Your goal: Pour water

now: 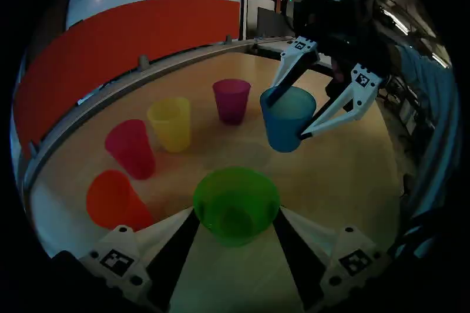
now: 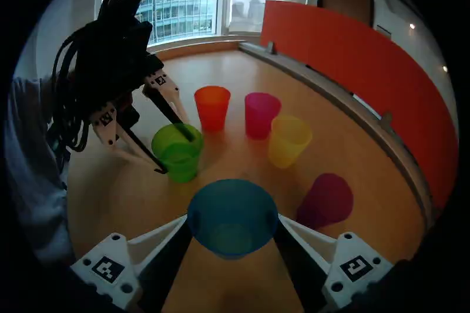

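Observation:
My left gripper (image 1: 237,219) is shut on a green cup (image 1: 235,195), upright with its mouth toward the camera. In the right gripper view that gripper (image 2: 175,152) and green cup (image 2: 179,157) sit left of centre. My right gripper (image 2: 233,225) is shut on a blue cup (image 2: 232,210). From the left gripper view, the right gripper (image 1: 288,120) holds the blue cup (image 1: 285,125) above the table, a little tilted, beyond and right of the green cup. The two cups are apart. I cannot tell whether either holds water.
Four more cups stand on the wooden table (image 1: 341,178): orange (image 1: 114,200), pink (image 1: 130,148), yellow (image 1: 170,123) and purple (image 1: 231,100). An orange partition (image 1: 129,43) runs along the table's far edge. A person's sleeve (image 2: 29,154) is at the left.

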